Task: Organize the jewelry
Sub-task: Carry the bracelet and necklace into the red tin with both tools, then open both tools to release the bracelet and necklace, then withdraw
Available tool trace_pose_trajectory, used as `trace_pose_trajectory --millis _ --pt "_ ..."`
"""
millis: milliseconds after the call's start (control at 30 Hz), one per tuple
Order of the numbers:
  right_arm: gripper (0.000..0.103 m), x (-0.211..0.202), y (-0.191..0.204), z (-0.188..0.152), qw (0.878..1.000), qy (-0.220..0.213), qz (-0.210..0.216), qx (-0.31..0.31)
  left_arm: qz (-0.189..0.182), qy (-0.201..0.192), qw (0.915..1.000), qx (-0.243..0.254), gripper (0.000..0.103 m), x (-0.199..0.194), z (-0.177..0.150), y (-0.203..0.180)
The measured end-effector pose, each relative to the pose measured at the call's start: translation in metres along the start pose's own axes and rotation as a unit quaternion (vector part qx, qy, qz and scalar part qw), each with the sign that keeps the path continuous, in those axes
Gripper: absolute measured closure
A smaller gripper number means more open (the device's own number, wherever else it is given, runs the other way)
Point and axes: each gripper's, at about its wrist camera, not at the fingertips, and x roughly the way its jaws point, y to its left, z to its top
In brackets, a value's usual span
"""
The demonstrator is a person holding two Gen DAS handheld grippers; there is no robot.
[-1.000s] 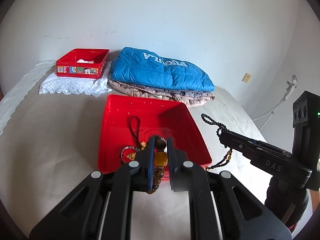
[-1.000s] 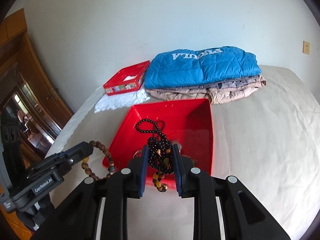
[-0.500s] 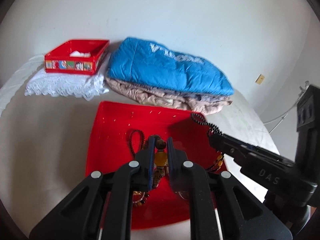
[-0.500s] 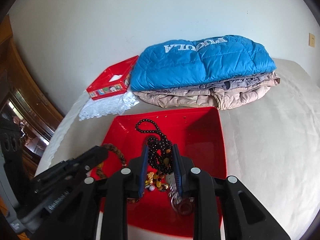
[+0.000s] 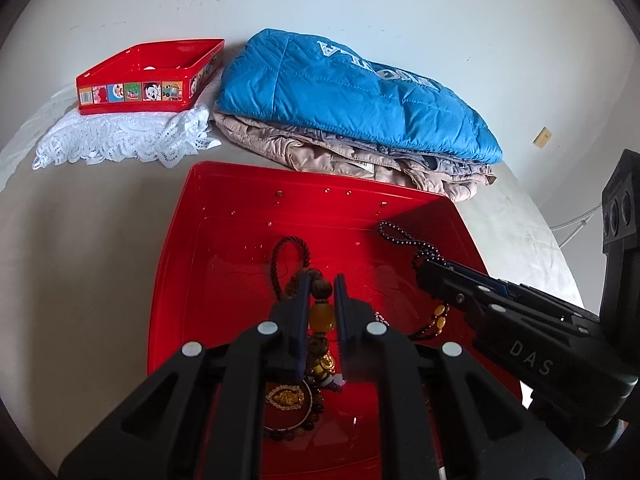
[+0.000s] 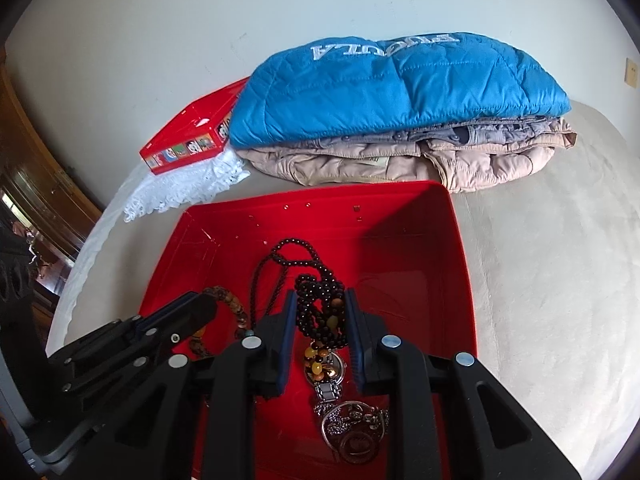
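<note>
A brown bead bracelet (image 5: 320,312) with an amber bead is clamped between the jaws of the left gripper (image 5: 320,292), which is held over the red tray (image 5: 240,200) on the bed (image 5: 80,240). A black bead necklace (image 6: 320,304) is pinched in the right gripper (image 6: 320,308) above the same tray, where a watch (image 6: 332,368) and a pendant (image 5: 286,398) are seen lying. A folded blue jacket (image 6: 400,88) and a red tin (image 5: 148,76) on a lace cloth (image 5: 120,140) are noted behind the tray.
</note>
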Motion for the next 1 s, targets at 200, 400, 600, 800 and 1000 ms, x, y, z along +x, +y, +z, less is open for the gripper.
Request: trace_pose_trajectory --millis 200,400,600,800,1000 --pt "0.08 0.004 0.001 0.0 1.0 0.003 -0.003 -0.001 0.001 0.003 1.0 0.0 0.093 0.003 0.0 0.001" --pt "0.08 0.006 0.001 0.001 1.0 0.004 -0.003 -0.003 0.002 0.006 1.0 0.0 0.093 0.005 -0.001 0.001" --pt "0.075 0.008 0.002 0.001 1.0 0.004 -0.003 -0.007 0.002 0.012 0.9999 -0.005 0.09 0.008 -0.001 0.002" --pt "0.073 -0.001 -0.002 0.001 1.0 -0.008 -0.008 -0.003 -0.003 0.012 0.9998 -0.016 0.082 0.005 -0.001 0.007" --pt "0.07 -0.021 -0.004 -0.001 0.999 -0.031 -0.015 -0.003 0.014 -0.012 0.9998 -0.009 0.081 -0.012 0.001 0.007"
